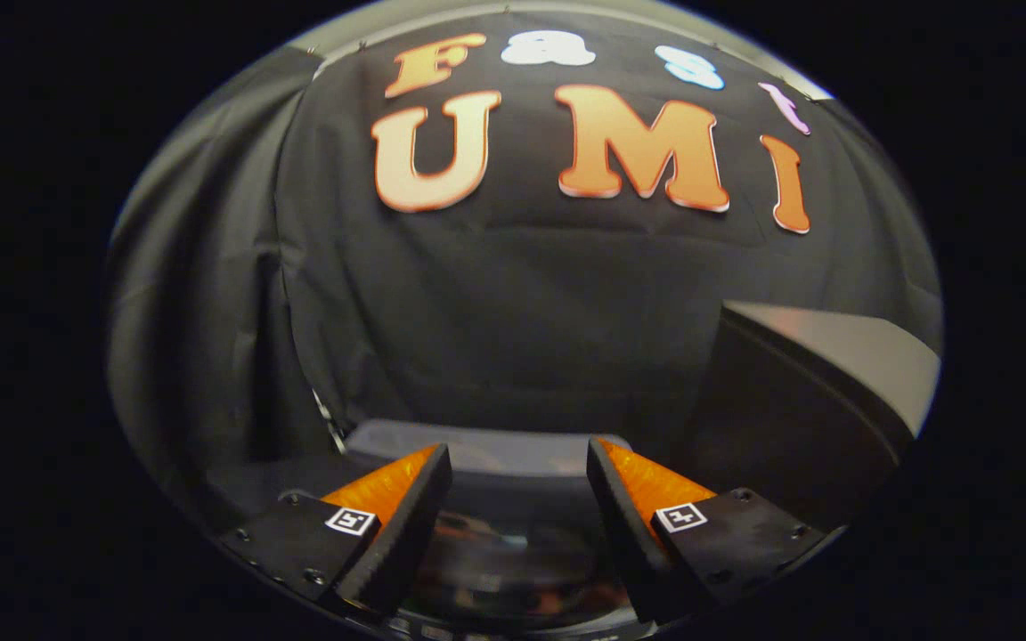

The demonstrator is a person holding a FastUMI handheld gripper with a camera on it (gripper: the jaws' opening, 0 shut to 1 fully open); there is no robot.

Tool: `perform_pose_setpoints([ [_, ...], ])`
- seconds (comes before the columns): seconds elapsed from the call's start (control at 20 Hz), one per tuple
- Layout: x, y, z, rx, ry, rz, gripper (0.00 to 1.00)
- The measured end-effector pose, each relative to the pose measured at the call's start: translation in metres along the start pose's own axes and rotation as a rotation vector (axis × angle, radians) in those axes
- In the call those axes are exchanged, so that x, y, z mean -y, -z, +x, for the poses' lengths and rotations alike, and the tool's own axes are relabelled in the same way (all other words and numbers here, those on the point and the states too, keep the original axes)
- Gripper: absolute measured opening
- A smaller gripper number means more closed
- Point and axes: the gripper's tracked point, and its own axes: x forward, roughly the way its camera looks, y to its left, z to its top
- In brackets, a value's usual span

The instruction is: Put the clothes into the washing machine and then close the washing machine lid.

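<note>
so the biggest thing here is the washing machine (pixel 513 463), sitting low down just under and ahead of the tongs (pixel 519 463). its pale top edge runs across between the two tips, and the dark round hole of the tub shows below, between the fingers. something with a bit of shine sits down in the hole, but it is too dark and blurry to say what it is.

off to the right of the tongs, and a bit higher, stands the lid (pixel 825 374). it is tipped up and open, with a pale edge and a dark face. it looks hard and stiff, so it should swing down in one piece. a good place to push or pinch is its top free edge, far from the hinge, and it should come down slow so it does not slam.

the clothes are soft and floppy and light, i think. they will droop, so grab a thick bunched bit. i cannot tell if they are in the tub.

the tongs are wide apart with nothing between them.
</note>
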Motion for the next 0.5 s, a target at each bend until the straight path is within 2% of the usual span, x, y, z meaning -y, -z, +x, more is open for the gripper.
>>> perform_pose_setpoints([
  [0.1,0.002,0.031,0.001,-0.046,-0.007,0.038,0.98],
  [0.2,0.001,0.032,-0.002,-0.054,0.001,0.041,0.99],
  [0.35,-0.003,0.016,-0.008,-0.037,-0.011,0.035,0.99],
  [0.5,-0.012,-0.022,-0.024,0.027,-0.034,0.045,0.99],
])
